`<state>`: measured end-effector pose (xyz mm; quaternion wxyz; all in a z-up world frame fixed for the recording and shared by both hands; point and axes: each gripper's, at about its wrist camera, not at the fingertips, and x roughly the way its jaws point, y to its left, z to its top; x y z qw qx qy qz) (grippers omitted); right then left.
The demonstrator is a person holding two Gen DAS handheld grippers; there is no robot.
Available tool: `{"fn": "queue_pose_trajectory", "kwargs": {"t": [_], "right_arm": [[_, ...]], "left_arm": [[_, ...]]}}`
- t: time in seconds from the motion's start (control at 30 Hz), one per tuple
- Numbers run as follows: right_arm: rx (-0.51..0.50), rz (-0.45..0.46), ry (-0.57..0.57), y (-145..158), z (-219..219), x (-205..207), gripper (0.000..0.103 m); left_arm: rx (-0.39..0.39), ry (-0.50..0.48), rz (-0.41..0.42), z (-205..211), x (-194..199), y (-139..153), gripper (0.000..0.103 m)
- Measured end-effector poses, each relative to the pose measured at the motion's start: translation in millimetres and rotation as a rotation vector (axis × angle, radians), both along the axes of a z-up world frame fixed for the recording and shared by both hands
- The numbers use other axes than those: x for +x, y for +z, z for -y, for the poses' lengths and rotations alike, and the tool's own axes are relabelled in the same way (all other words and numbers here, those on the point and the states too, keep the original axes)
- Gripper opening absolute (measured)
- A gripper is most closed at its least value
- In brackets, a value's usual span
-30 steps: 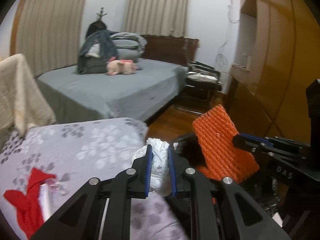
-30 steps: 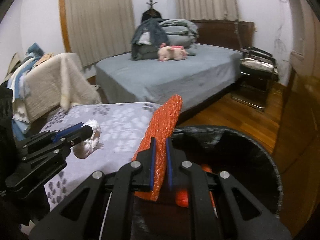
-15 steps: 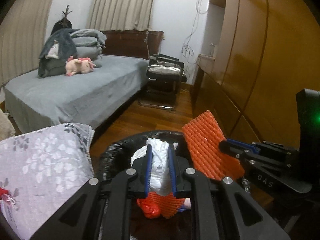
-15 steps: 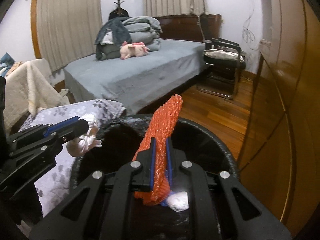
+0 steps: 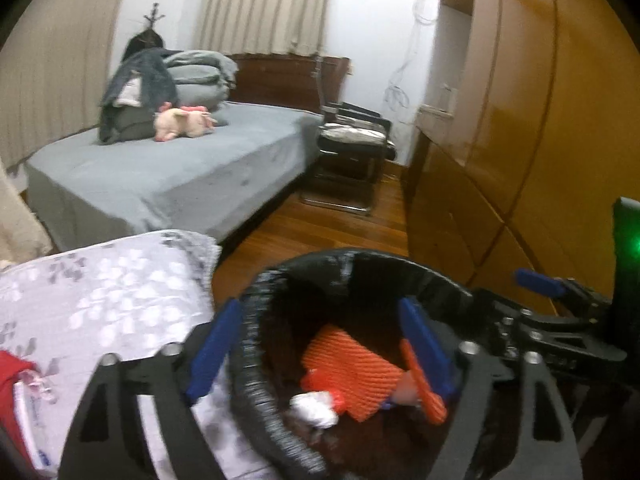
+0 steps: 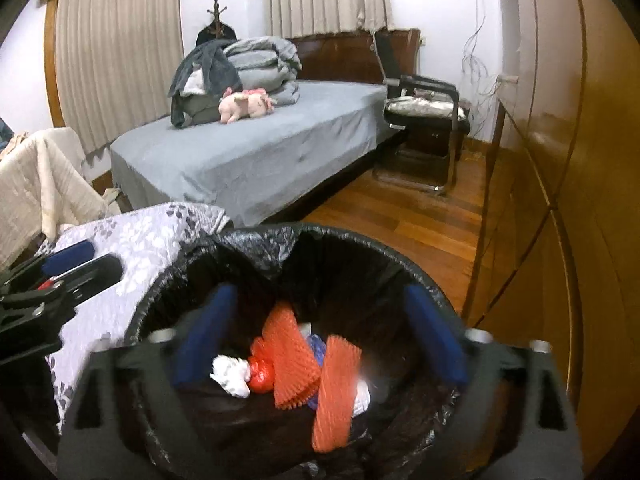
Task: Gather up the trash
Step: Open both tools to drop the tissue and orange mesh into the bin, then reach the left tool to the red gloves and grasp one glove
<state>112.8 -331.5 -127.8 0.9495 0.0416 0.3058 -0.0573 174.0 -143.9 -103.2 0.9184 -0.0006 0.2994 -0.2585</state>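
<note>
In your left wrist view, your left gripper [image 5: 320, 344] hangs over the black-lined trash bin [image 5: 256, 364] with its jaws spread wide and nothing between them. One blue pad [image 5: 212, 354] sits outside the bin's left rim, above the floral cloth [image 5: 104, 300]; the other is over the bin's inside. Down in the bin lie an orange foam net [image 5: 356, 372] and a crumpled white tissue [image 5: 314, 408] just beside it, touching a small red piece. At the right edge your right gripper [image 5: 560, 312] shows as a dark frame with one blue pad; this view alone does not settle how its jaws stand. A red item [image 5: 12, 376] lies at the cloth's near left corner. Beyond, a grey bed [image 5: 168, 176] carries a pink plush toy [image 5: 182, 120].

In your right wrist view, your right gripper [image 6: 320, 340] is above the bin's [image 6: 160, 300] mouth, jaws apart and empty, both blue pads inside the rim. Below them two orange foam nets [image 6: 334, 384] rest on the pile, one tilted upright, with the white tissue [image 6: 232, 374] at their left against a red scrap. Your left gripper [image 6: 60, 276] sits at the left edge over the cloth [image 6: 140, 240], jaws parted.
</note>
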Motion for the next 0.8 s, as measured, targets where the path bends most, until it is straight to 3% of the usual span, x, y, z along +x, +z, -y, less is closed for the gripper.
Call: {"fn": "queue_pose_trajectory", "kwargs": {"t": [0.1,0.53,0.8], "right_arm": [[0.010,0.019,0.028,8,-14,3,0.096],[0.038,0.051,0.241,24,-121,27,0.096],[0.048,0.046,0.360,22,-188,36,0.096]], "left_arm": [[0.010,0.080,0.010,-31,-4,4,0.097],[0.034,0.374,0.029,-166,-28,11,0.097],[0.075,0.507,0.041,-228,-47,6,0.097]]}}
